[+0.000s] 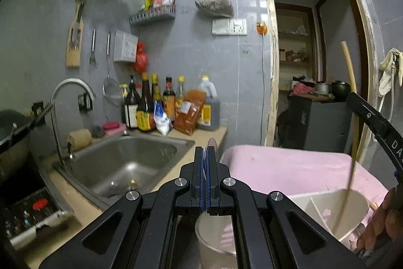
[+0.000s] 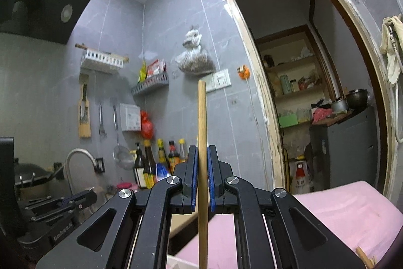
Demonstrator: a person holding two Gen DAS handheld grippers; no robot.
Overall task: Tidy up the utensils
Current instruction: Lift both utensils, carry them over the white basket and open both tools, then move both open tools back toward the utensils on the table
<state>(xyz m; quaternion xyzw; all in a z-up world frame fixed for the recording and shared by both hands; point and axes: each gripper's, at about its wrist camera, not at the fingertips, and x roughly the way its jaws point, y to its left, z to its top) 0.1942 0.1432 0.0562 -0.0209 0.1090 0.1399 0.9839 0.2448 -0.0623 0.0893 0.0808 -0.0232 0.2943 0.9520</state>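
My left gripper (image 1: 206, 150) is shut on a metal spoon (image 1: 212, 143), seen edge-on, with its bowl poking out past the fingertips. Under it stands a round metal cup (image 1: 214, 236). To the right a white divided utensil holder (image 1: 335, 213) sits on a pink cloth (image 1: 277, 163). My right gripper (image 2: 202, 150) is shut on a long wooden chopstick (image 2: 202, 117) held upright. In the left wrist view that chopstick (image 1: 348, 77) reaches down into the white holder, with the right gripper (image 1: 352, 98) above it. The left gripper (image 2: 85, 197) shows low on the left.
A steel sink (image 1: 126, 163) with a curved faucet (image 1: 70, 85) lies to the left. Sauce bottles (image 1: 151, 105) line the wall behind it. A wok (image 1: 12, 127) sits at far left. A doorway (image 1: 314, 67) opens behind the pink cloth. A hand (image 1: 382, 218) is at lower right.
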